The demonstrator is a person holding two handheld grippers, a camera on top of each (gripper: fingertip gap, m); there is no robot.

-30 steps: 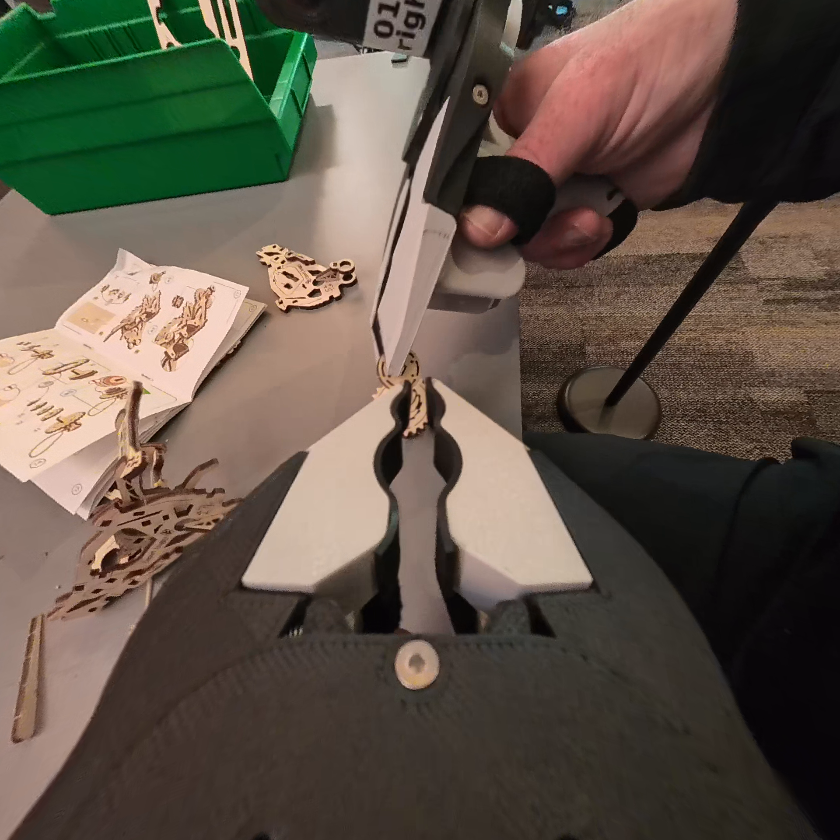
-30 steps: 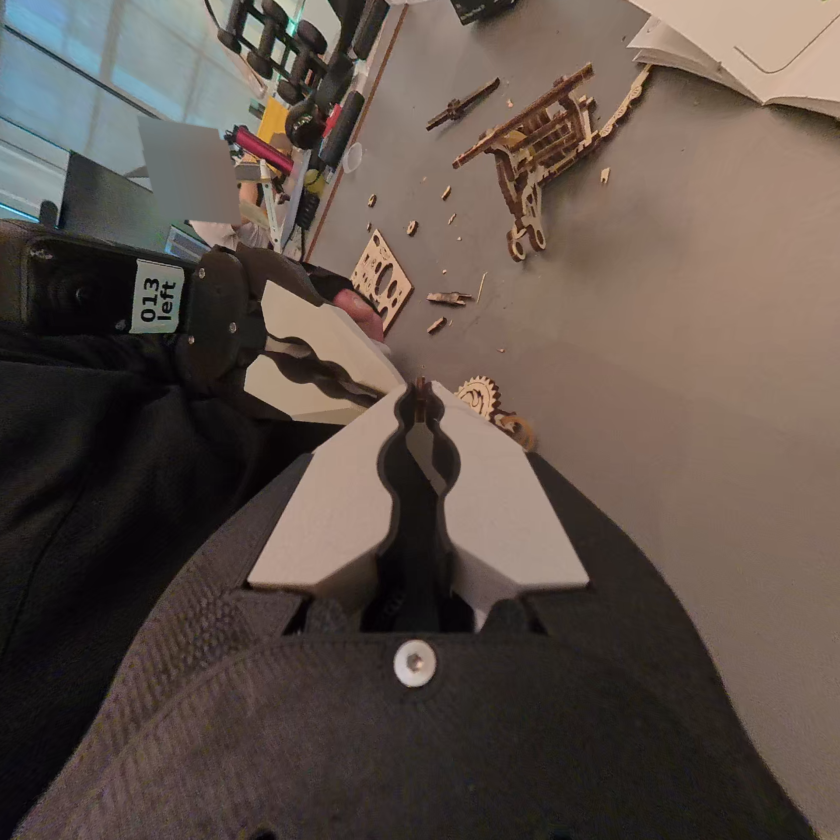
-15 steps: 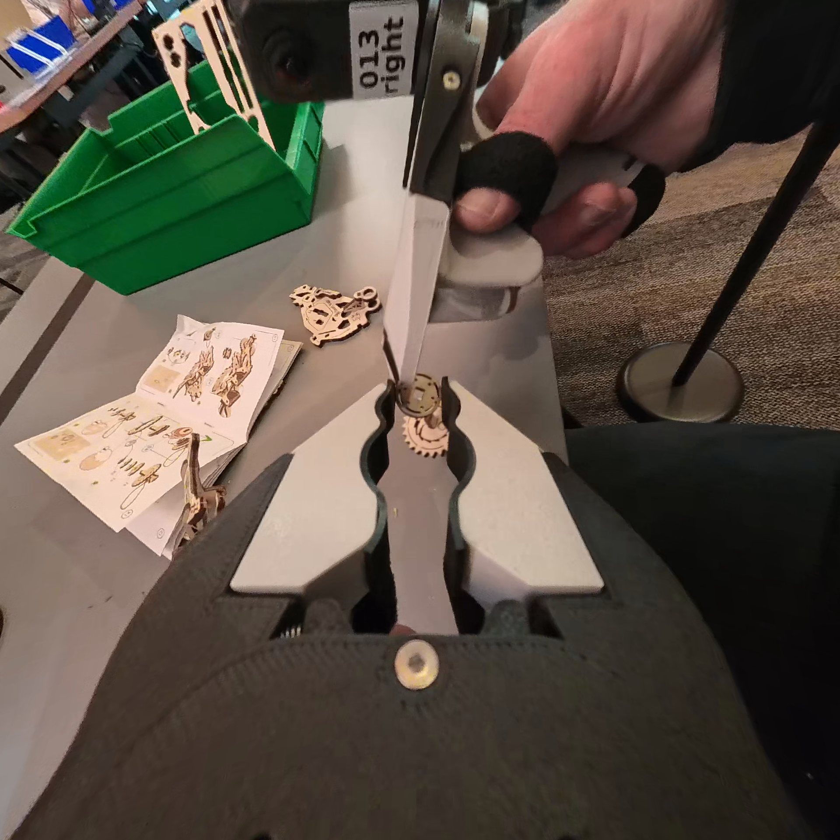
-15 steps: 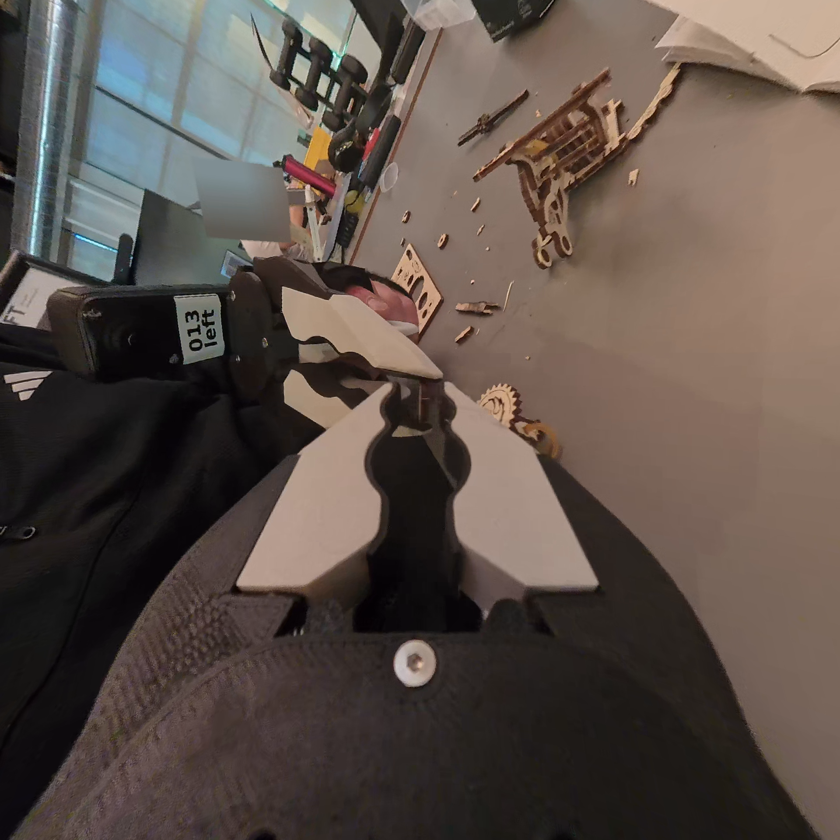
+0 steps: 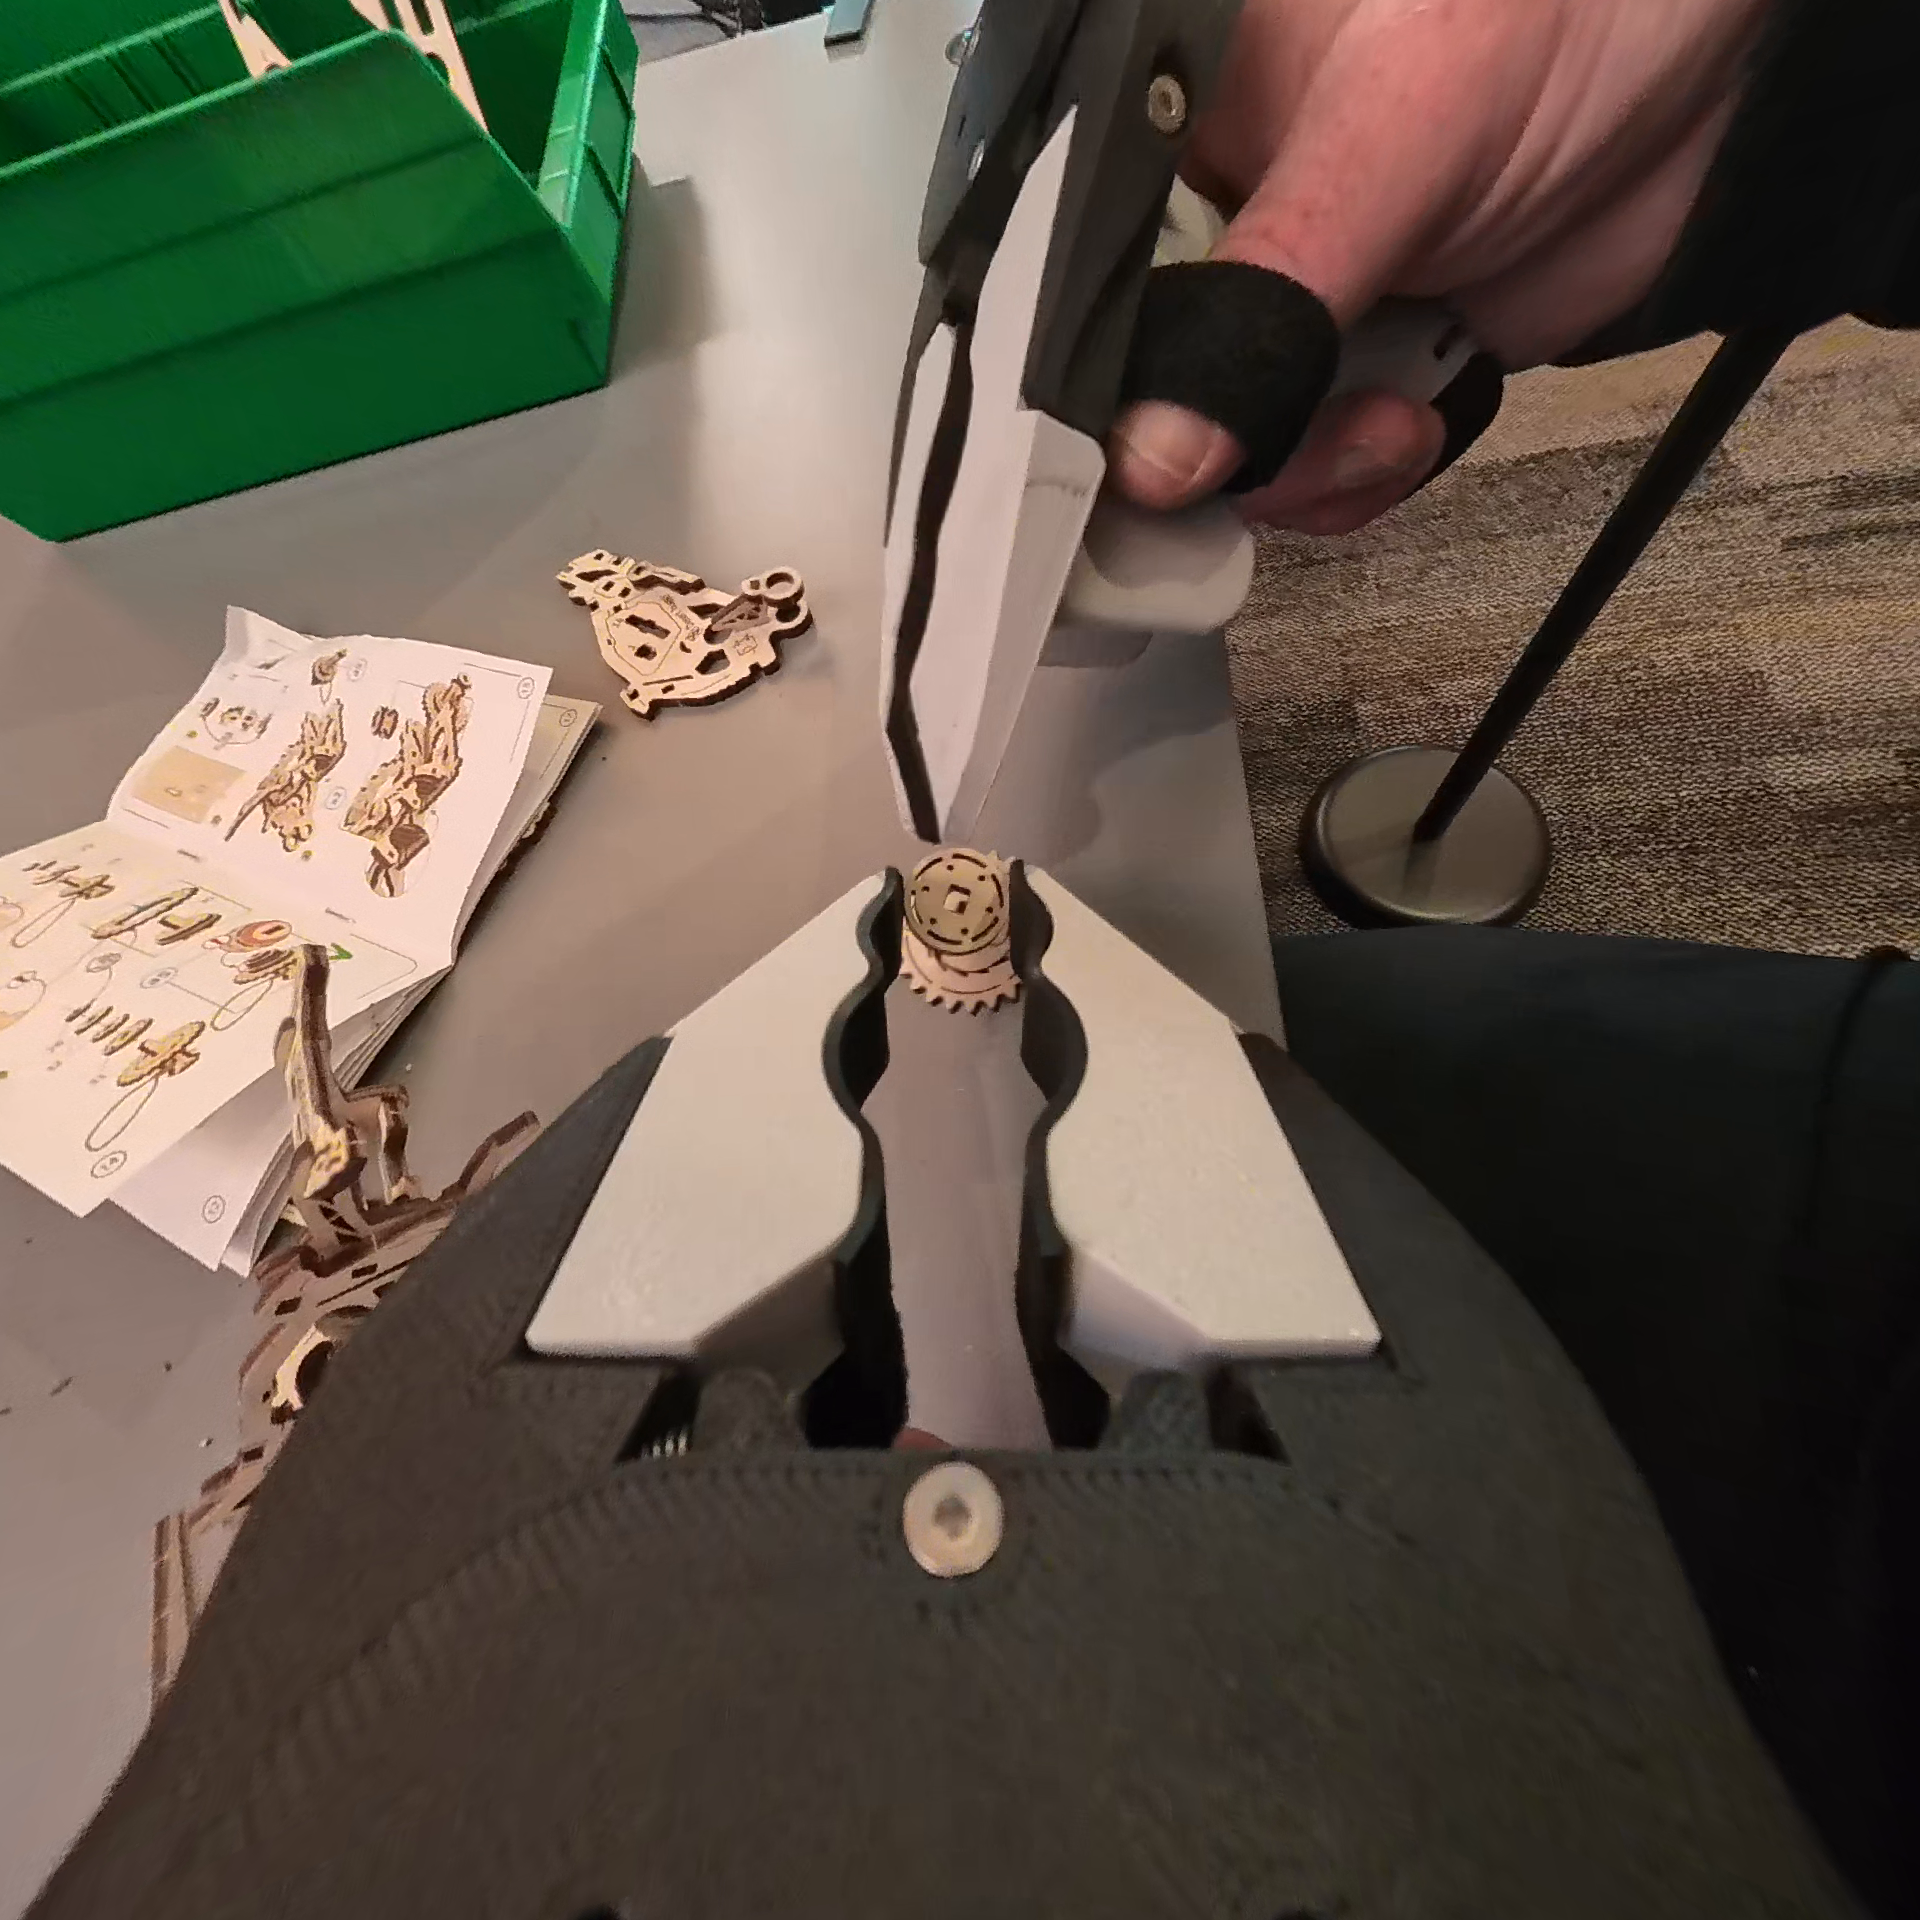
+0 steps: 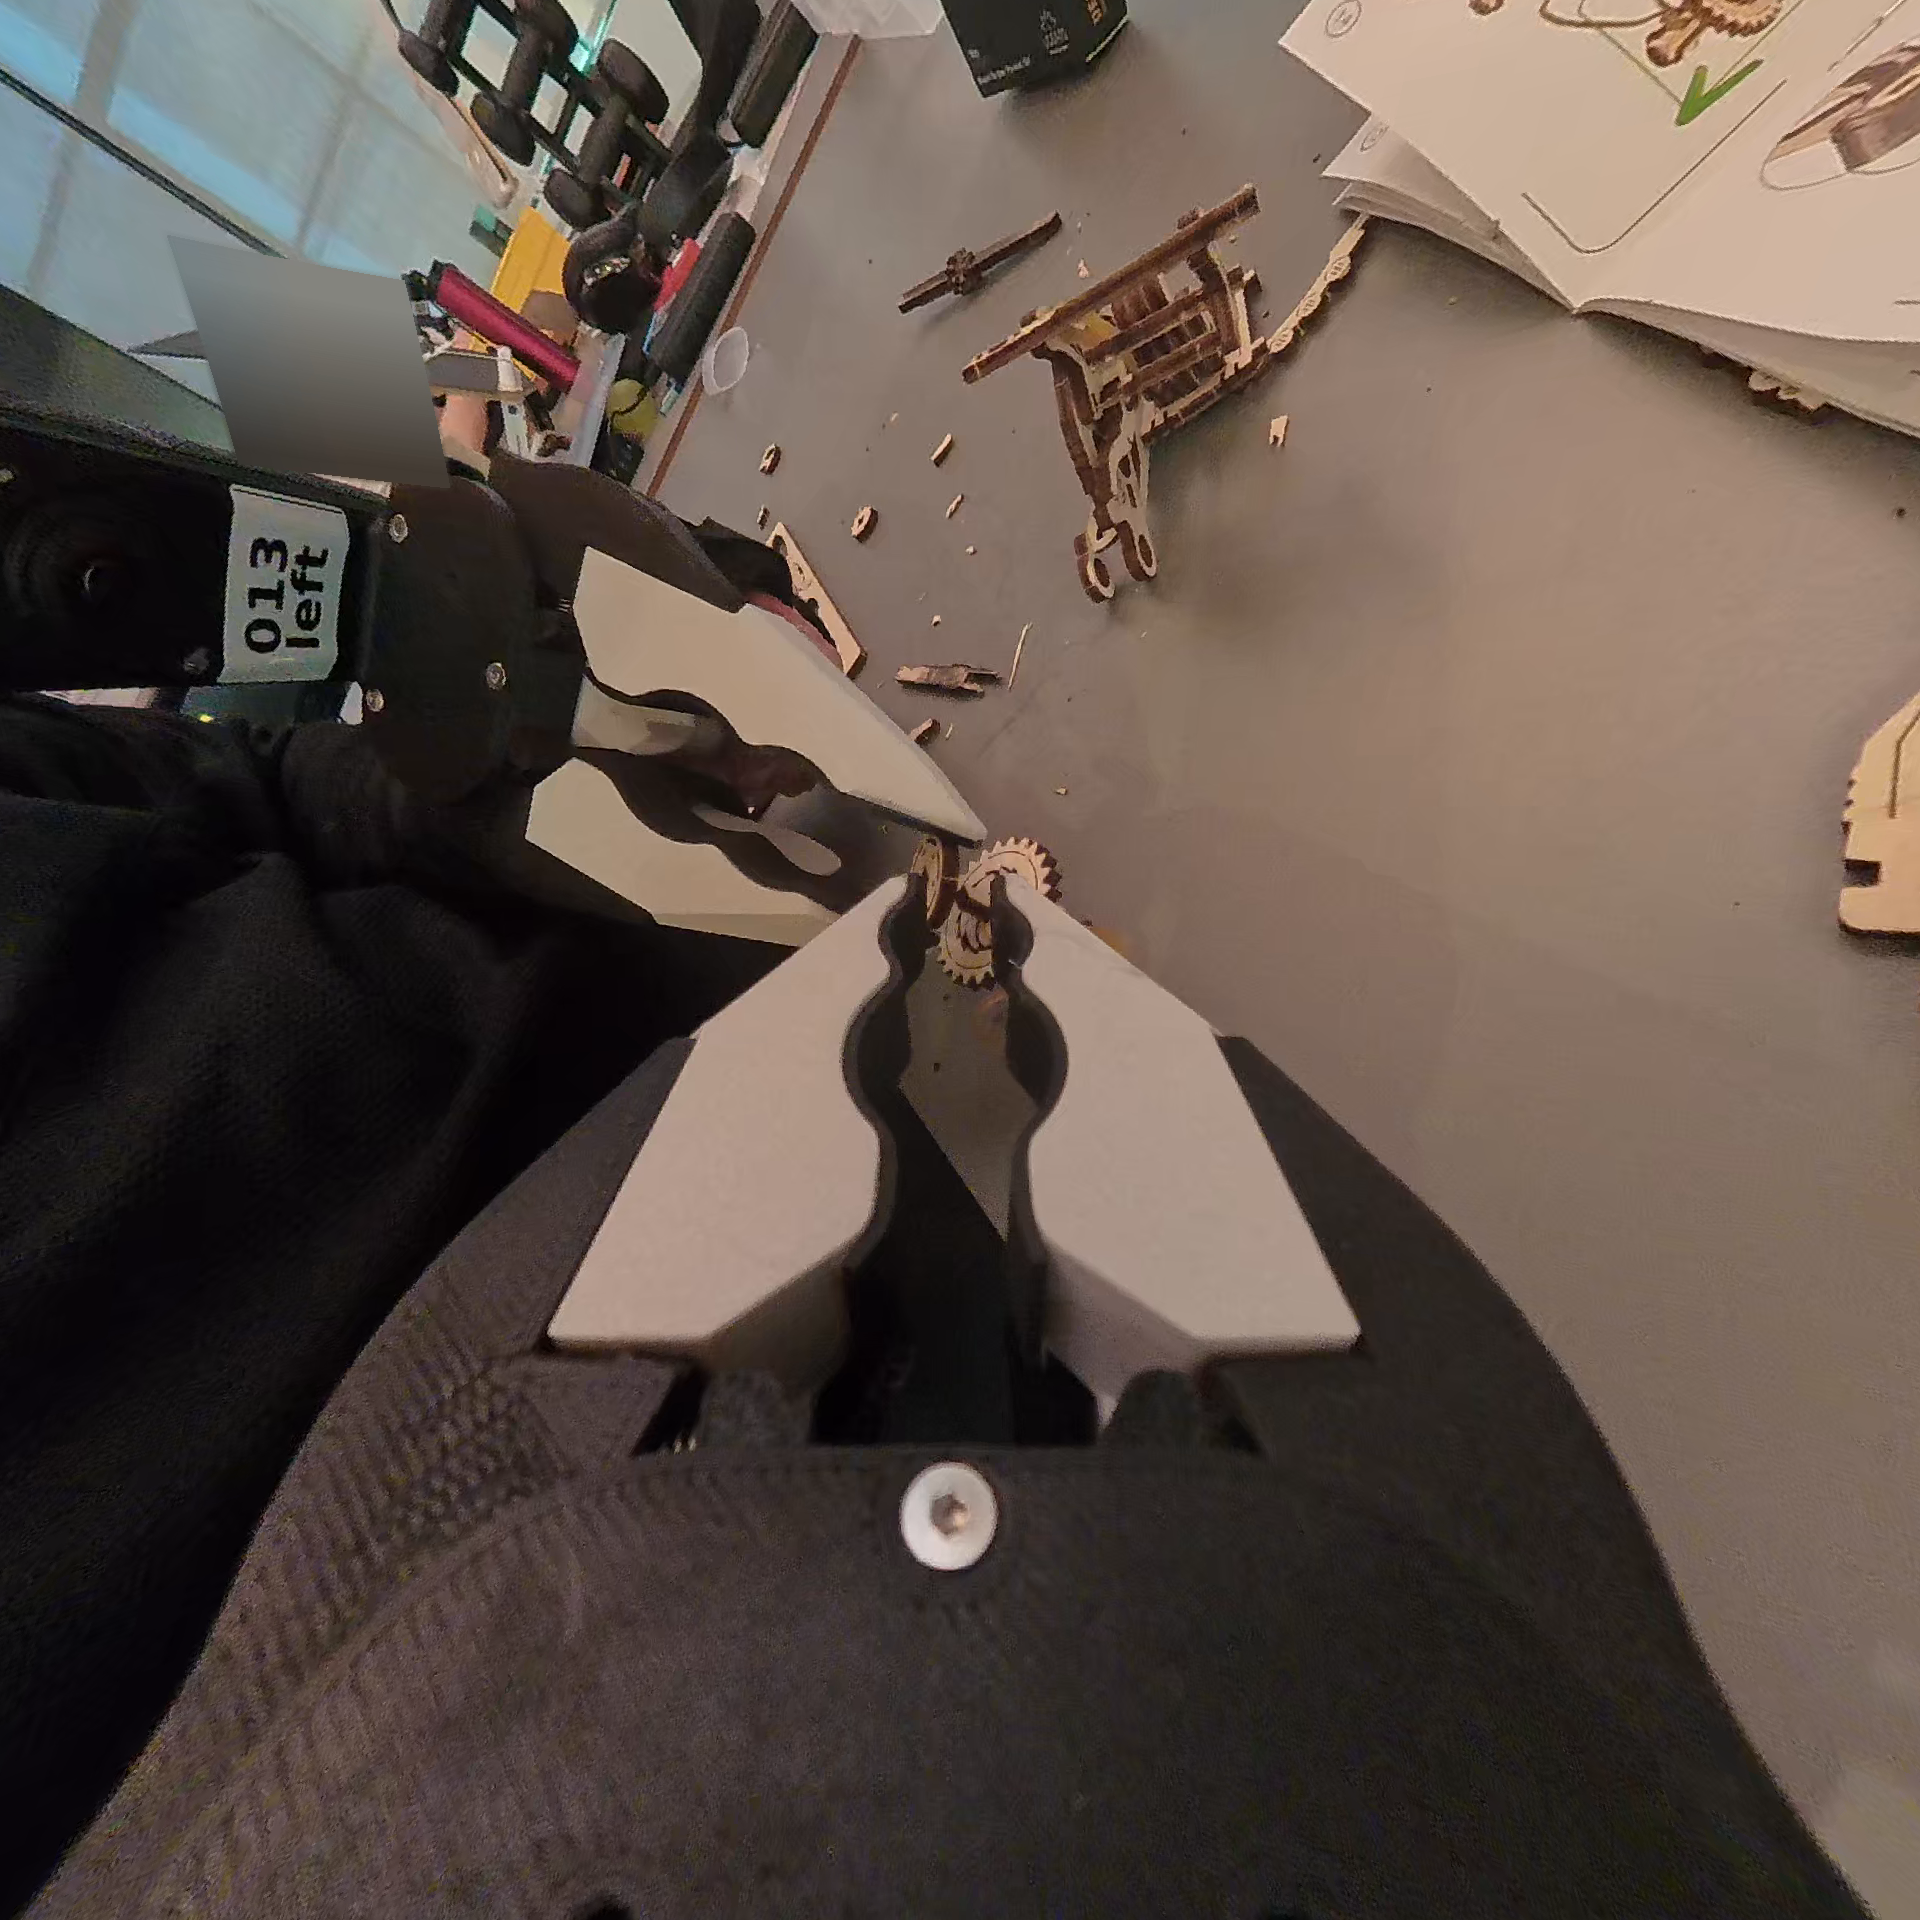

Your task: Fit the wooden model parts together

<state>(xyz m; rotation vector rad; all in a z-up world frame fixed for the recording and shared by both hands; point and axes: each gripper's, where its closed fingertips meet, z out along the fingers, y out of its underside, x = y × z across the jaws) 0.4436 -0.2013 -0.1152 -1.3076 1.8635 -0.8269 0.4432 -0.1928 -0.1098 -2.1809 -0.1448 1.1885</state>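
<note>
Left side of the grey table (image 5: 727, 312) has the green plastic bin (image 5: 312, 260), the open paper instruction booklet (image 5: 260, 883) and a flat laser-cut wooden piece (image 5: 681, 644) — loose. Middle: left gripper (image 5: 954, 899) pinches the small round wooden gear stack (image 5: 956, 940) above the table's edge. Right gripper (image 5: 928, 826) hangs just above it, fingertips nearly together with nothing between them.

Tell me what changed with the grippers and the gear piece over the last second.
The right gripper drew back from the wooden gear piece; its tips are just clear above and nearly closed. The left gripper turned the piece from edge-on to face-on, keeping hold. The booklet and green bin stayed put.
</note>
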